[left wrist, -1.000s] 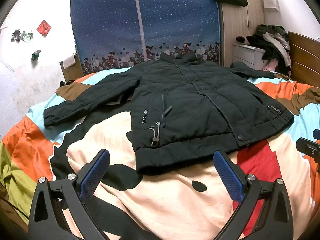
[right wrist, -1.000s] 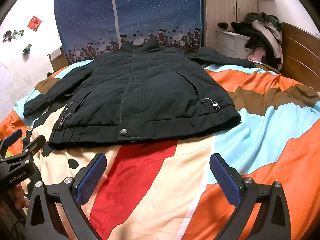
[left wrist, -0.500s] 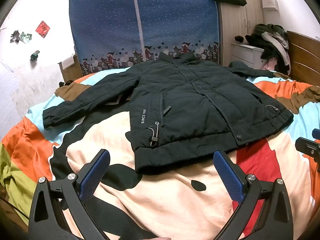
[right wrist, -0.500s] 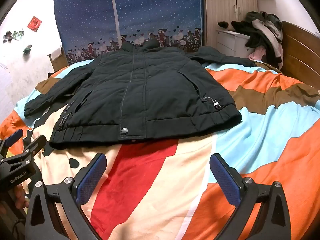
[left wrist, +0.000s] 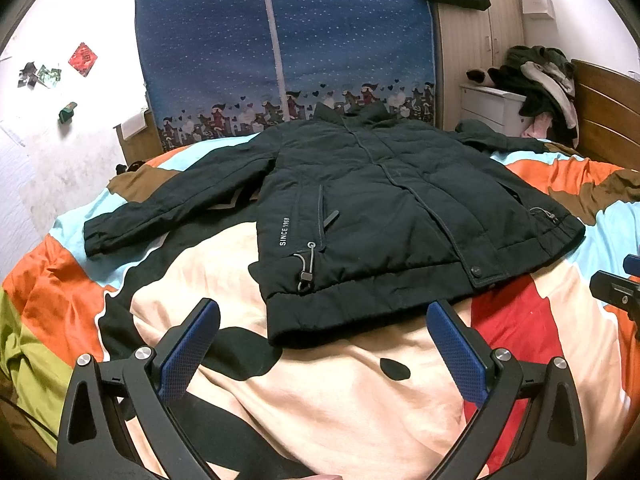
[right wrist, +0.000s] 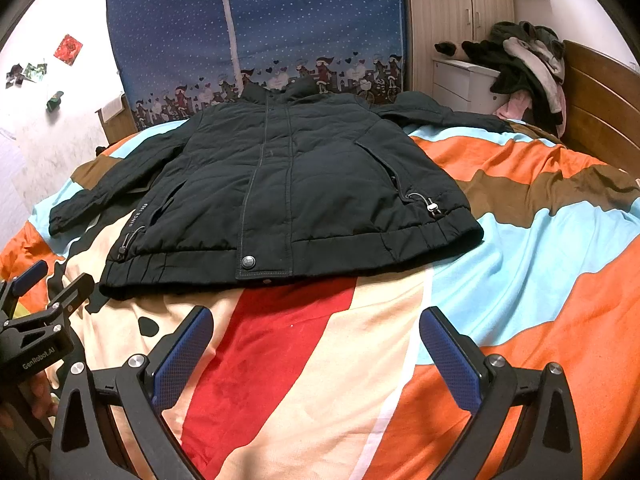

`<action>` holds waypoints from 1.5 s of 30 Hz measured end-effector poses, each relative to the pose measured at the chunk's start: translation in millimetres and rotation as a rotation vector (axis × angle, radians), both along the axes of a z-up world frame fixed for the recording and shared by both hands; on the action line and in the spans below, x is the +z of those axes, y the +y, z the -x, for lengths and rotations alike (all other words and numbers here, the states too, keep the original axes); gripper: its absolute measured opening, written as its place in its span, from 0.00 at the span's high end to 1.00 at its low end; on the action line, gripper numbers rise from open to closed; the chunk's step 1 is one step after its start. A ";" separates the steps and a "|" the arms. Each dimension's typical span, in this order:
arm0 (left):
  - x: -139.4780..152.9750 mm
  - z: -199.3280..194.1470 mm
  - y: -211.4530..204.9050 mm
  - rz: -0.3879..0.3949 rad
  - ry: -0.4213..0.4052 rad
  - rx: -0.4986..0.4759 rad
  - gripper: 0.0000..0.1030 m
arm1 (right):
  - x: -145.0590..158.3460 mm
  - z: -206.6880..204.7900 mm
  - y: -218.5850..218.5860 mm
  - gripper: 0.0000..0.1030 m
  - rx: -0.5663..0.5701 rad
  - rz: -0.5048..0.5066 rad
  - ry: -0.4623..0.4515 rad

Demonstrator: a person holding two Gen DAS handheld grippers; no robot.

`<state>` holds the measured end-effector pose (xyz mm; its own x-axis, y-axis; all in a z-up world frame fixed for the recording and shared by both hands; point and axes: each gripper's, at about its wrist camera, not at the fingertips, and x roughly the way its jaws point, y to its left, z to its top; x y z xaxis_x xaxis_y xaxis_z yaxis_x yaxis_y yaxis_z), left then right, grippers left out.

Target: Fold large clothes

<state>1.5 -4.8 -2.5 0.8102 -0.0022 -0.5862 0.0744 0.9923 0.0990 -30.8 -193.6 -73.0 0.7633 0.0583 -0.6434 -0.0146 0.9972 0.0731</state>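
A large dark green-black padded jacket lies flat, front up and zipped, on the bed, with both sleeves spread out to the sides. It also shows in the right wrist view. My left gripper is open and empty, hovering just short of the jacket's hem near its left corner. My right gripper is open and empty, hovering over the bedspread just short of the hem's middle. The left gripper also shows at the left edge of the right wrist view.
The bed is covered by a colourful patchwork bedspread. A blue starry curtain hangs behind it. A white nightstand with piled clothes and a wooden headboard stand at the right.
Both grippers have barely shifted; the view has crept slightly. The jacket has not moved and both grippers stay open.
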 end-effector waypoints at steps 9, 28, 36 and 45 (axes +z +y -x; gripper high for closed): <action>-4.2 1.0 -3.6 -0.001 0.000 -0.002 0.02 | -0.2 0.3 -0.7 0.00 0.000 0.000 0.001; -2.7 1.9 -2.3 -0.004 0.004 -0.007 0.02 | -0.8 0.7 -1.5 0.00 0.001 -0.002 0.003; -3.1 2.0 -2.8 -0.005 0.004 -0.007 0.02 | -1.5 0.7 -1.8 0.00 0.000 -0.003 0.003; -2.8 1.7 -2.7 -0.006 0.005 -0.007 0.02 | -2.2 0.6 -2.8 0.00 0.000 -0.004 0.005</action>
<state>-0.2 -7.5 -5.3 0.8073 -0.0046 -0.5902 0.0821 0.9911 0.1045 -31.4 -196.4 -75.2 0.7603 0.0609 -0.6467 -0.0144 0.9969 0.0769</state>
